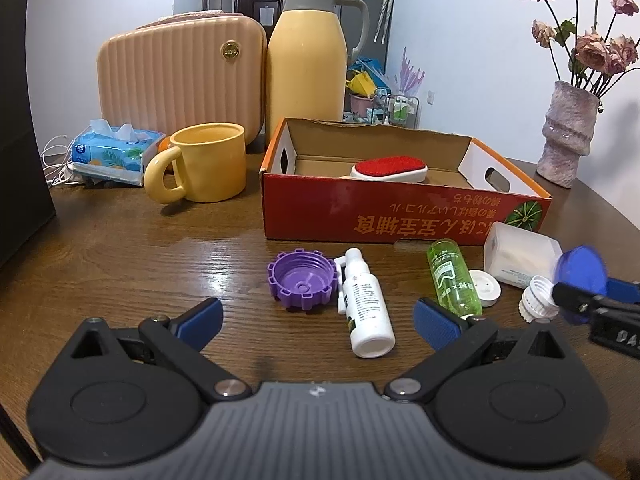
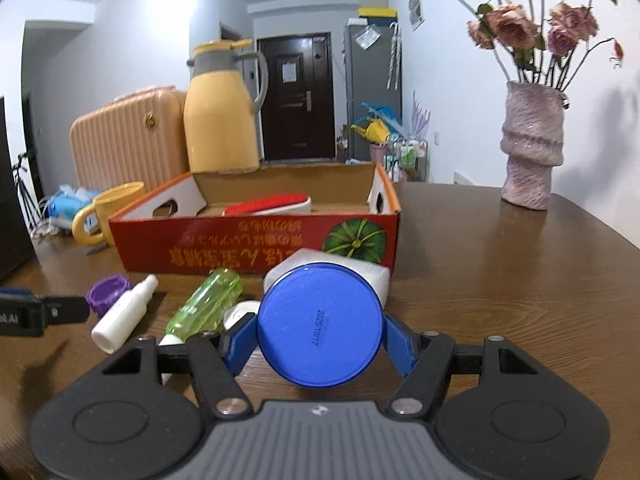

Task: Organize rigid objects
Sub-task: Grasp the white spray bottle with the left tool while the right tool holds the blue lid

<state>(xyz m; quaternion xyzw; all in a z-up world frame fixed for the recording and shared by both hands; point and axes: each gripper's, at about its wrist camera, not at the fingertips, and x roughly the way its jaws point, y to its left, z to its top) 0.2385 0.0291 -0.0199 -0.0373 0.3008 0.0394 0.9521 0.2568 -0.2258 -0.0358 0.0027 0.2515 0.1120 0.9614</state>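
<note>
Gripping the blue lid (image 2: 319,325) by its rim, the right gripper (image 2: 318,340) holds it off the table; red box (image 2: 256,248) at 12 o'clock presumably receives it. Left gripper (image 1: 318,320) hangs released.

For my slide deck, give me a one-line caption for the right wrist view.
Right gripper clamps a blue lid above the wooden table, facing the red cardboard box.
</note>
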